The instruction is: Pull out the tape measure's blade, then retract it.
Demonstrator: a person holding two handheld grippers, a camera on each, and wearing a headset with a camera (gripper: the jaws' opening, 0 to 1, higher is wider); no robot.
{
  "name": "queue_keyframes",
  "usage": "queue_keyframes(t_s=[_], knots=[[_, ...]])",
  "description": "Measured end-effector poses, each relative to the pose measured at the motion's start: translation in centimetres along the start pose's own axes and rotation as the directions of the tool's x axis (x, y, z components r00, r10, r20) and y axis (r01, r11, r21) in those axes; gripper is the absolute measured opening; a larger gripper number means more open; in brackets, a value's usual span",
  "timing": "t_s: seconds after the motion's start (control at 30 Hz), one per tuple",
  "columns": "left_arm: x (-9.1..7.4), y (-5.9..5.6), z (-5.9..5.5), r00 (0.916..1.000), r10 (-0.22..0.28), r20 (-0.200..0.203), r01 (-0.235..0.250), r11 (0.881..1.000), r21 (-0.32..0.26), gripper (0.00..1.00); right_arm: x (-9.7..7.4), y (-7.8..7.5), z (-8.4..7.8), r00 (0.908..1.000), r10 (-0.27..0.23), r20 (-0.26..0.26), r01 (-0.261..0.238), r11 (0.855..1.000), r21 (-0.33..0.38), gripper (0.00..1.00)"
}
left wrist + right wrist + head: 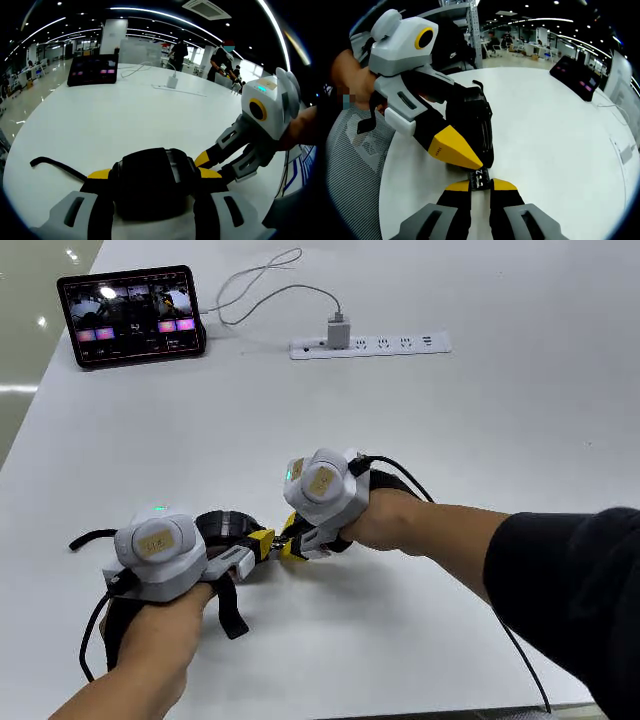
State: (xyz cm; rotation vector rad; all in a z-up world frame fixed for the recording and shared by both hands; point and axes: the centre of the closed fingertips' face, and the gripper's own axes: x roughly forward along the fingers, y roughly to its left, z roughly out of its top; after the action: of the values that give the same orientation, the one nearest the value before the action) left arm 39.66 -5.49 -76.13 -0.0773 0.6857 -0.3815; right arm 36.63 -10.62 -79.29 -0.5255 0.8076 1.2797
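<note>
left tongs (155, 173) clamped on the black tape measure (150, 192), held low over the near part of the white surface (450, 440). right tongs (480, 185) narrowed onto the blade tip (479, 176), of which a short stub protrudes from the case. by this evidence the pull-out appears barely begun, and full extension and retraction are left to do.

Tape measure (150, 192), black: being clamped between the yellow-tipped jaws of the left gripper (155, 174), low in the view. Right gripper (210, 165): being held in from the right, its tips just beside the case. Strap (55, 165), black: being trailed leftward across the white table (100, 115). Tablet (94, 70) and power strip (177, 89): being displayed far back.
</note>
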Motion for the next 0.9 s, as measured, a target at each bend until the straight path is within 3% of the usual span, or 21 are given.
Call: queue_keyframes(t_s=[0.9], knots=[[-0.09, -0.02, 0.04, 1.0, 0.0, 0.004, 0.0, 1.0, -0.001, 0.6, 0.57, 0.24, 0.89, 0.9998, 0.005, 0.017, -0.004, 1.0, -0.009, 0.1]])
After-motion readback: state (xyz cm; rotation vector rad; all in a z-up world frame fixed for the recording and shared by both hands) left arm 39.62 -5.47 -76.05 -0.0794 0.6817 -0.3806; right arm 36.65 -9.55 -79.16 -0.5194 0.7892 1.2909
